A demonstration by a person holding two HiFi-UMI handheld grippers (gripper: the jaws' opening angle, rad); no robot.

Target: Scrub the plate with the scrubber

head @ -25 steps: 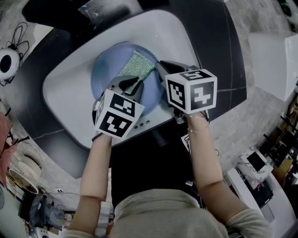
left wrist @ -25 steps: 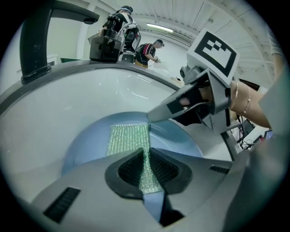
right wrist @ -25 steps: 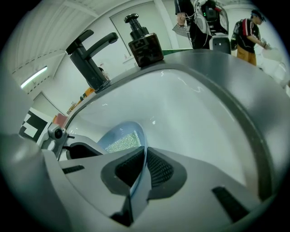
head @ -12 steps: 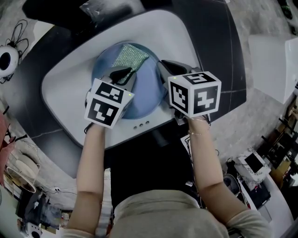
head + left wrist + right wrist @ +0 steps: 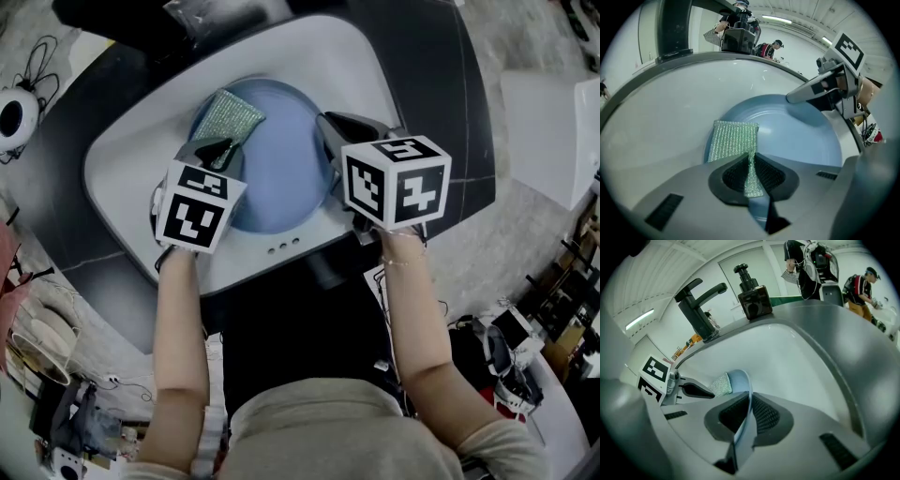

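The left gripper point(image 5: 216, 150), clamped on the scrubber point(image 5: 228, 115), has dragged it from mid-plate to the far-left rim of the plate point(image 5: 281, 164). The right gripper point(image 5: 328, 124) pinches the near-right rim (steadying it). One stroke looks complete; the surface nearer the right gripper probably comes next.

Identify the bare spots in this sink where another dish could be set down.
Free: the white sink basin left of the round blue plate, and the stretch beyond it toward the black tap. Crowded: the plate, with green mesh scrubber, left gripper and right gripper.
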